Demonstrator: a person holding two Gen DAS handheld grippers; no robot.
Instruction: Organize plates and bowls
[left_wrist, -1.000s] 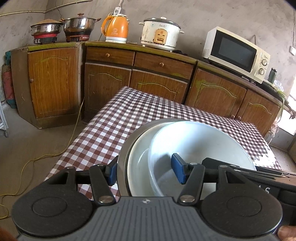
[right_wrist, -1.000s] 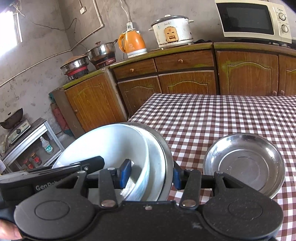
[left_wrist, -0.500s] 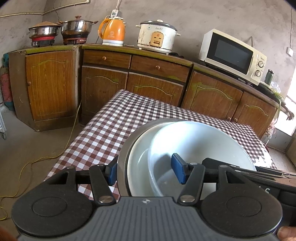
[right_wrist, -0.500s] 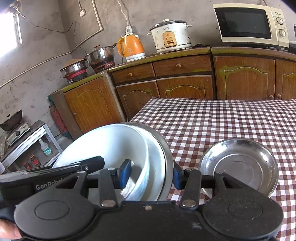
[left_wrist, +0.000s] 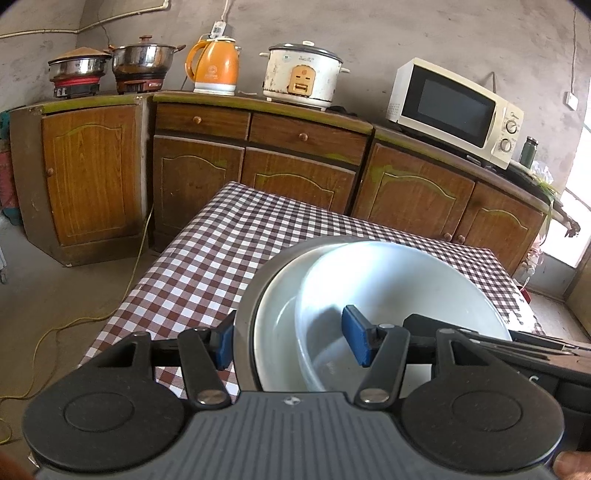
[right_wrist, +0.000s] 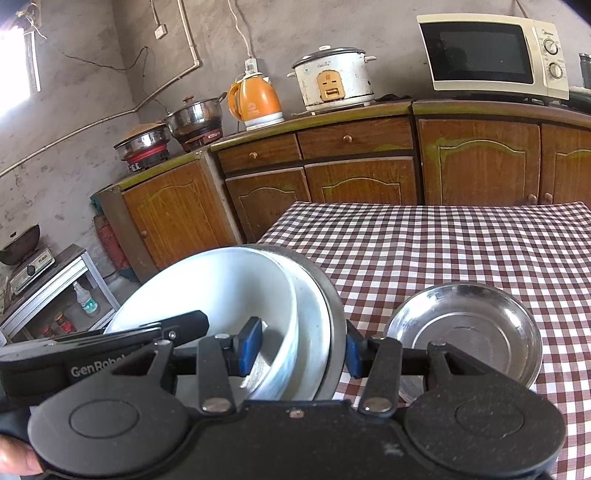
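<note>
White and nested, the porcelain bowl (left_wrist: 399, 291) sat inside a wider white dish (left_wrist: 277, 325), and both sat in a steel basin (left_wrist: 246, 317), the whole stack held up over the near end of the checked bench (left_wrist: 229, 258). The left gripper (left_wrist: 291, 341) was clenched on the stack's left side: one blue finger pressed the basin's outer wall, the other lay inside the bowl. The right gripper (right_wrist: 301, 349) gripped the opposite side the same way, one finger (right_wrist: 250, 345) inside the bowl and the other against the basin's outside wall. A separate steel plate (right_wrist: 465, 332) rested on the bench just beside the right gripper, apart from the stack. Behind the bench, wooden cabinets carried an orange kettle (left_wrist: 214, 66), a rice cooker (left_wrist: 301, 75) and a microwave (left_wrist: 456, 109).
</note>
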